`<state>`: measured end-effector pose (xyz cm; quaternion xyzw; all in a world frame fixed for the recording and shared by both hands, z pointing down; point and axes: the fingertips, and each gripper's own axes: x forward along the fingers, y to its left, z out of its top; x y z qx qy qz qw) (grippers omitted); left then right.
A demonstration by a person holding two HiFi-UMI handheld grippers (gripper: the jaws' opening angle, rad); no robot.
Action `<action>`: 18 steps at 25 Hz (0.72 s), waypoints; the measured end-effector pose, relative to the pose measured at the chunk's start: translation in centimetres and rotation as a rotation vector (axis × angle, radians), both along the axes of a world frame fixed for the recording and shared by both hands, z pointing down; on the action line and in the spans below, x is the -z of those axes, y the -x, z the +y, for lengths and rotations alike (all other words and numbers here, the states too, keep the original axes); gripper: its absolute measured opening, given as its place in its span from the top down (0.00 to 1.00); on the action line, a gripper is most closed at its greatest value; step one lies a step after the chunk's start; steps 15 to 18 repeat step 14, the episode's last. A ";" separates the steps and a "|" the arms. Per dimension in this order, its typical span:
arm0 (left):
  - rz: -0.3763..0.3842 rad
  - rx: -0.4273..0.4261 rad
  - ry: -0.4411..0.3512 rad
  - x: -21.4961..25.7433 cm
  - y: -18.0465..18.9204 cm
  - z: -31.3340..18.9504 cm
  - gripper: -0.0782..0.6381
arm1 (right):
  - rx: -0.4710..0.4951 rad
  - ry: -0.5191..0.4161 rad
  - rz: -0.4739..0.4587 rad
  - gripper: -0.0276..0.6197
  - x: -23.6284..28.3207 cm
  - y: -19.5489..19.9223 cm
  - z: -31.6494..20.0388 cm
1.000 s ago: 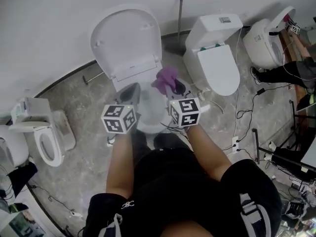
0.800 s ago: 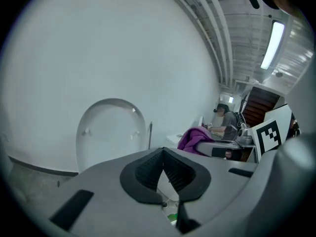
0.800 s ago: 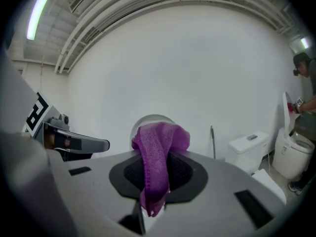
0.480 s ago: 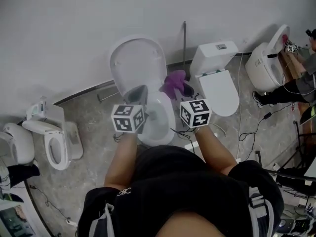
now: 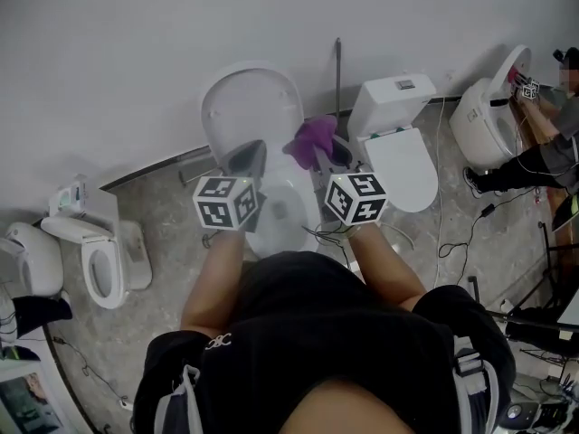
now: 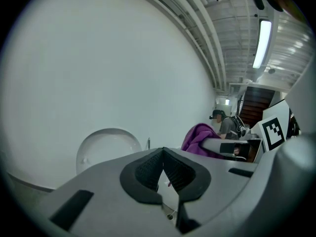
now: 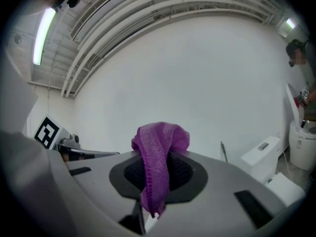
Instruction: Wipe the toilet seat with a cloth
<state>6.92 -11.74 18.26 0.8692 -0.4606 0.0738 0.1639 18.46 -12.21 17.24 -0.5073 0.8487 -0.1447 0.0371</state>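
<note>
The white toilet (image 5: 282, 213) stands in front of me with its lid (image 5: 251, 107) raised against the wall. My right gripper (image 5: 318, 155) is shut on a purple cloth (image 5: 310, 138), held above the bowl's right side. In the right gripper view the cloth (image 7: 158, 152) drapes over the closed pads of the gripper (image 7: 157, 158). My left gripper (image 5: 247, 159) hovers over the bowl's left side, in front of the lid. Its jaws (image 6: 163, 153) are shut with nothing between them. The left gripper view also shows the lid (image 6: 109, 146) and the cloth (image 6: 199, 135).
A second toilet (image 5: 395, 138) with closed lid stands close on the right, a smaller one (image 5: 95, 260) at the left. A metal pipe (image 5: 337, 69) leans on the wall. Cables (image 5: 452, 208) trail over the floor at right, where a person (image 5: 543, 125) works at another toilet (image 5: 487, 87).
Both grippers have risen toward the camera, staying side by side over the bowl. The purple cloth has stayed in the right gripper.
</note>
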 end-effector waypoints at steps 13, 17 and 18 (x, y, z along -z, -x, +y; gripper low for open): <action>0.007 0.027 0.019 -0.8 2.1 1.7 0.88 | 0.042 -0.071 0.010 0.87 1.1 2.4 1.9; 0.008 0.028 0.021 -0.8 2.2 1.9 0.88 | 0.042 -0.075 0.007 0.87 1.2 2.5 2.1; 0.008 0.028 0.021 -0.8 2.2 1.9 0.88 | 0.042 -0.075 0.007 0.87 1.2 2.5 2.1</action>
